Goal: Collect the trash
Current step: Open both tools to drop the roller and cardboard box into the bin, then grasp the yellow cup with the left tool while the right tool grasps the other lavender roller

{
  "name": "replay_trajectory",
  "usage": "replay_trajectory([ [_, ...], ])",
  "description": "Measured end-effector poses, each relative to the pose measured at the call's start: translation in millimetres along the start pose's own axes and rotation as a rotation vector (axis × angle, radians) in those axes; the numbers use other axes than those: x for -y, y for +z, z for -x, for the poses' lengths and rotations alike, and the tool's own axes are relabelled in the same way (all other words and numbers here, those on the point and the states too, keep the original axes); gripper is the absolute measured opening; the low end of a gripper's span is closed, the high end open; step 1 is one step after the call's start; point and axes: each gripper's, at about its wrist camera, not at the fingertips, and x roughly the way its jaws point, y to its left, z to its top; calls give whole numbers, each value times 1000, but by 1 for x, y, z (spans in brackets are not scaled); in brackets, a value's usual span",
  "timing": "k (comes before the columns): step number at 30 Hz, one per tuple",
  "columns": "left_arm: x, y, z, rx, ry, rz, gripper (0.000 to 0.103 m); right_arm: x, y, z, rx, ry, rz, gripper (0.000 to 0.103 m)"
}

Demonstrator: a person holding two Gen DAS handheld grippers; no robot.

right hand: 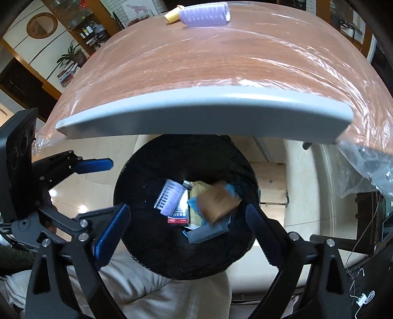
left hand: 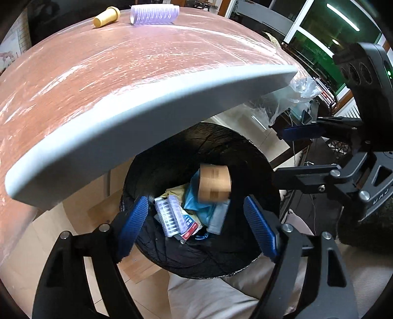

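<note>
Trash bin (left hand: 196, 257), black-lined, below the surface (left hand: 98, 86) edge: holds a brown cardboard box (left hand: 214, 182), blurred, lilac ribbed pieces, blue wrappers, a red-and-white packet, print unreadable. Left gripper (left hand: 196, 225) and right gripper (right hand: 186, 233) over the bin, jaws spread, nothing between them. Remaining on the surface, far from the bin: yellow cup (left hand: 106, 16), lilac roller (left hand: 154, 14). Risk: both are round and may roll off when nudged.

Right tongs (right hand: 186, 233) spread over black bin (right hand: 137, 176), blurred brown box (right hand: 218, 200) above trash inside
</note>
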Motion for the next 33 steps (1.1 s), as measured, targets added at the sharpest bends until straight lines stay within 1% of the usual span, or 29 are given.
replay_trajectory([
  [2,0,0,1,-3,1,6,82,3,-2,0,-5,-7,-6,94],
  [7,-1,-1,5,-2,10,24,86,5,-6,6,-5,10,-27,94],
  [10,-3,-1,4,-28,19,56,86,4,-7,10,-13,31,-32,94],
  [12,-4,-2,5,-43,-10,88,86,5,-5,16,-11,35,-32,94],
  [13,-4,-3,8,-50,-20,93,86,4,-6,19,-9,37,-30,94],
  [16,1,-3,19,-35,3,76,86,2,-2,32,23,31,-32,93],
  [18,4,1,42,28,9,75,86,-1,3,55,96,14,-35,94],
  [19,7,6,62,94,4,75,86,-2,5,63,124,12,-33,93],
  [20,10,9,75,141,-1,73,86,-7,11,82,194,-5,-24,94],
  [21,11,15,93,205,-4,68,89,-11,14,92,236,-12,-18,94],
  [22,12,20,108,268,3,65,99,-15,21,112,328,-22,-10,99],
  [23,11,27,128,355,21,66,102,-18,26,126,414,-36,-11,99],
  [24,9,33,139,415,36,73,102,-20,29,137,496,-40,-13,99],
  [25,4,43,150,468,67,94,102,-20,35,146,577,-41,-23,99],
  [26,-1,50,154,482,89,115,102,-20,43,149,605,-54,-38,99],
  [27,-10,60,156,479,113,149,102,-20,53,148,603,-71,-53,99],
  [29,-31,81,151,443,130,191,102,-17,81,137,537,-66,-60,99],
  [31,-51,98,144,421,162,223,101,-15,103,125,517,-64,-55,99],
  [33,-67,114,138,409,187,232,101,-11,124,113,488,-78,-72,99],
])
